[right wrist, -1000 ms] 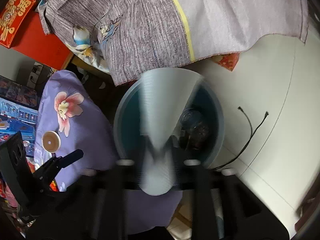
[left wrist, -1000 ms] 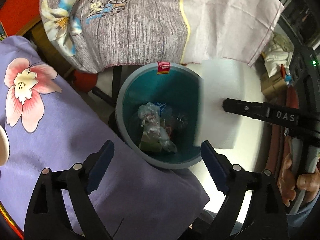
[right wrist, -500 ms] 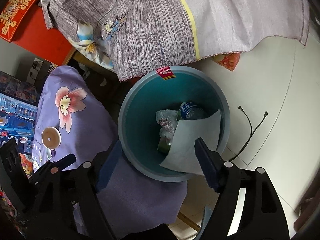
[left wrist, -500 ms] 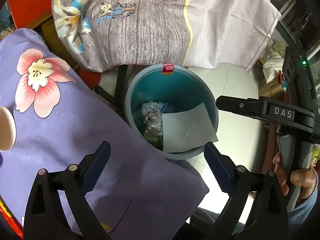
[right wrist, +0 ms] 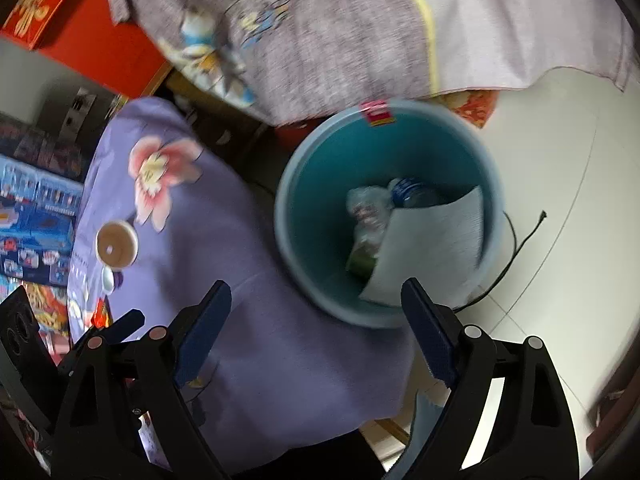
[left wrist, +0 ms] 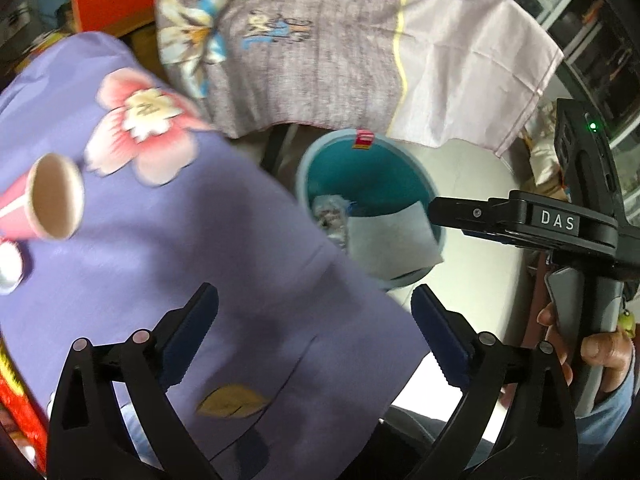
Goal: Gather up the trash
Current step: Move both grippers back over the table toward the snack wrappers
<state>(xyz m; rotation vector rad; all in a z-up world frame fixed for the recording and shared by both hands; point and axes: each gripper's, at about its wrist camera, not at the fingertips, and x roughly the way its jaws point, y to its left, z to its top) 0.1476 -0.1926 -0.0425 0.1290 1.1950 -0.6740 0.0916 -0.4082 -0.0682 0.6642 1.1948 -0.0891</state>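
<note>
A teal trash bin (left wrist: pixel 360 176) (right wrist: pixel 332 184) stands on the floor beside the table. A white paper sheet (left wrist: pixel 388 240) (right wrist: pixel 432 248) leans inside it against the near wall, over crumpled plastic bottles (right wrist: pixel 368 208). My left gripper (left wrist: pixel 314 332) hangs over the purple tablecloth, jaws still opening, nothing between them. My right gripper (right wrist: pixel 316 320) hovers above the bin's near rim, jaws also opening and empty; one of its fingers (left wrist: pixel 452 210) reaches over the bin in the left wrist view. A paper cup (left wrist: pixel 52 196) (right wrist: pixel 117 245) lies on the cloth at the left.
The purple flowered tablecloth (left wrist: pixel 200 260) hangs over the table edge next to the bin. A grey and lilac cloth (left wrist: pixel 320 60) drapes behind it. A black cable (right wrist: pixel 520 248) lies on the white floor. A hand (left wrist: pixel 600 348) holds the right gripper's handle.
The paper sheet left the right gripper and dropped into the bin. Both grippers opened wider and drew back over the tablecloth, bringing the paper cup into the left wrist view.
</note>
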